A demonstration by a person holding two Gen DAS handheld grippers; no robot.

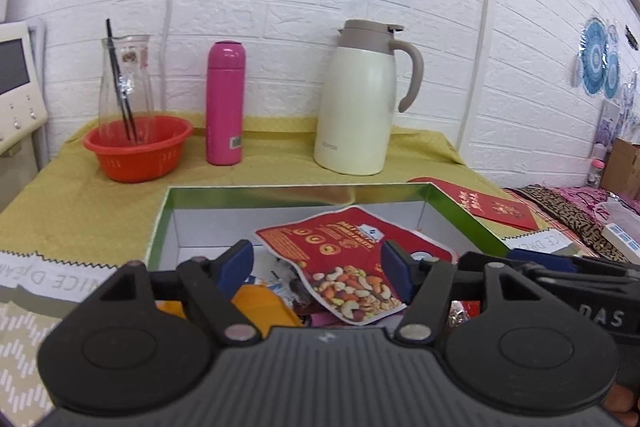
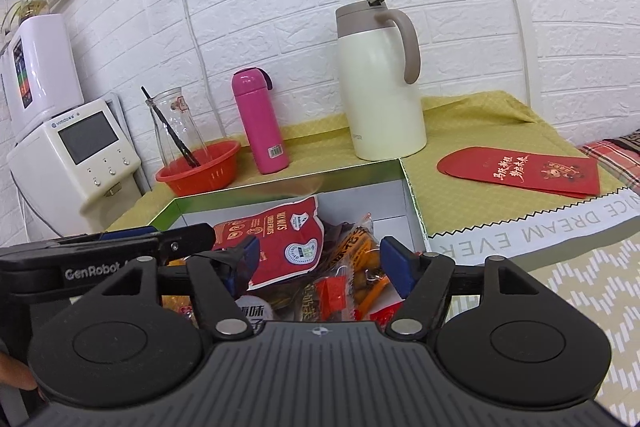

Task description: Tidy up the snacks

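An open box with a green rim (image 1: 256, 191) and white inner walls (image 2: 360, 205) sits on the yellow cloth and holds several snack packets. A red mixed-nuts pouch (image 1: 344, 259) lies on top of the pile, also in the right wrist view (image 2: 280, 247). Orange and red packets (image 2: 360, 267) lie beside it. My left gripper (image 1: 318, 267) is open and empty, hovering over the box above the pouch. My right gripper (image 2: 318, 263) is open and empty over the same box. Each gripper shows at the other view's edge.
A cream thermos jug (image 1: 360, 107), a pink bottle (image 1: 225, 103) and a red basket (image 1: 138, 147) with a glass carafe (image 1: 126, 83) stand behind the box. Red envelopes (image 2: 520, 171) lie to the right. A white appliance (image 2: 76, 163) stands at the left.
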